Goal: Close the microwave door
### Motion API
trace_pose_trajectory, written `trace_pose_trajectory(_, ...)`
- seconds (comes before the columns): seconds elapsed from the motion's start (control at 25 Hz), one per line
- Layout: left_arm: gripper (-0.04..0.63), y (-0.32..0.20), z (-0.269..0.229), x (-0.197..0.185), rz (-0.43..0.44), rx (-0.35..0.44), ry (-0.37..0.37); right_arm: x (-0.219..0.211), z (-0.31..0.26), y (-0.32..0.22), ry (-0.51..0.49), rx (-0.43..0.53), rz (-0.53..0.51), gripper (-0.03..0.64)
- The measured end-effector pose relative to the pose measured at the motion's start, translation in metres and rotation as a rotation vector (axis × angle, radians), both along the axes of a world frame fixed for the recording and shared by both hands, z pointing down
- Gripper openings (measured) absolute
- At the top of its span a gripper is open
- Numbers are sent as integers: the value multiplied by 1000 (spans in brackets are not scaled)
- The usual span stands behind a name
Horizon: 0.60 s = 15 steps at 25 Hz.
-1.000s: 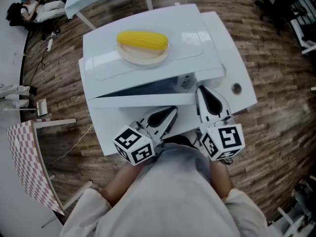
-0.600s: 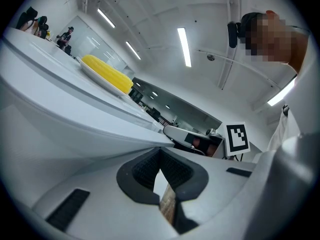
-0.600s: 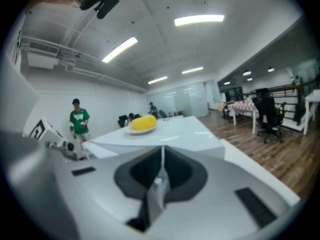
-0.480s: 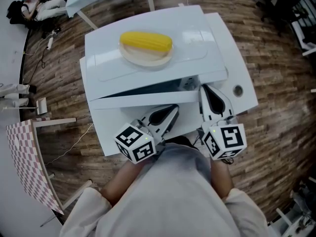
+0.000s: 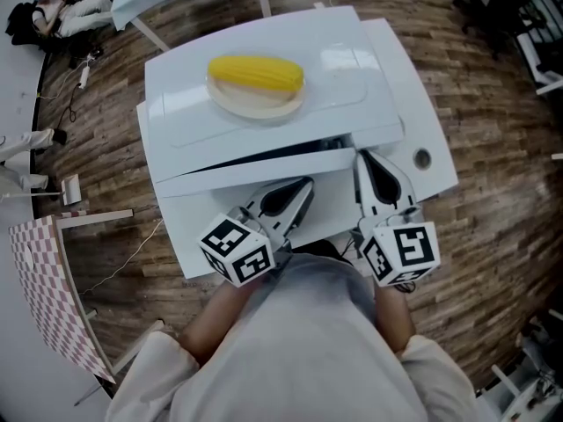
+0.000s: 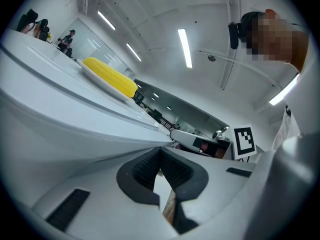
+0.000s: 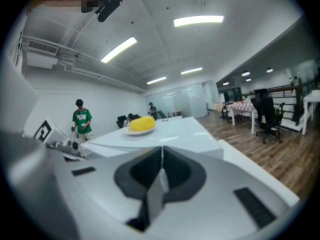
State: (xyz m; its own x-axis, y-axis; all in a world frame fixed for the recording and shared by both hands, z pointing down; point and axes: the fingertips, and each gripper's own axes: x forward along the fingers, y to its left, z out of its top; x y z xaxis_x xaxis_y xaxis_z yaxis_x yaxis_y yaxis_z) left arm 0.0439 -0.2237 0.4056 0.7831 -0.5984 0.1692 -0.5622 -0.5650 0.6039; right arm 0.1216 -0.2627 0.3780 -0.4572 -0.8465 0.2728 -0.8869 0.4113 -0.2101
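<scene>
1 ajar microwave door (image 5: 255, 174), head-view only

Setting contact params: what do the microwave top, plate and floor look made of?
The microwave top: glossy white, painted metal or plastic, can't tell which; soft highlights show on it. The plate: matte cream, ceramic or plastic; no glare. The floor: brown wood-look planks, with visible joints and grain.

Microwave door (image 5: 255, 174): swung closer to the oven body; dark gap at frame centre now thinner. Left gripper (image 5: 303, 185): shifted slightly up-frame, toward the door.
</scene>
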Motion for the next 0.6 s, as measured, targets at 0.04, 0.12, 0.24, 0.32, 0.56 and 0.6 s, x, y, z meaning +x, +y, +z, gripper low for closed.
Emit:
trace_pose_trajectory(0.04, 18, -1, 0, -1, -2, 0, -1, 0, 0, 1, 1, -1, -1, 24)
trace_pose_trajectory(0.12, 18, -4, 1, -2, -3, -1, 2, -1, 1, 2, 4, -1, -3, 23)
trace_pose_trajectory(0.24, 18, -5, 1, -2, 0, -5, 6, -3, 1, 4, 9, 2, -2, 23)
trace_pose_trajectory(0.32, 18, -5, 1, -1, 2, -6, 7, -3, 1, 6, 6, 3, -1, 24)
trace_pose_trajectory(0.56, 18, -4, 3, -1, 8, -7, 11, -3, 5, 15, -11, -5, 6, 23)
trace_pose_trajectory(0.6, 18, -4, 3, -1, 8, -9, 13, -3, 5, 16, -11, -8, 6, 23)
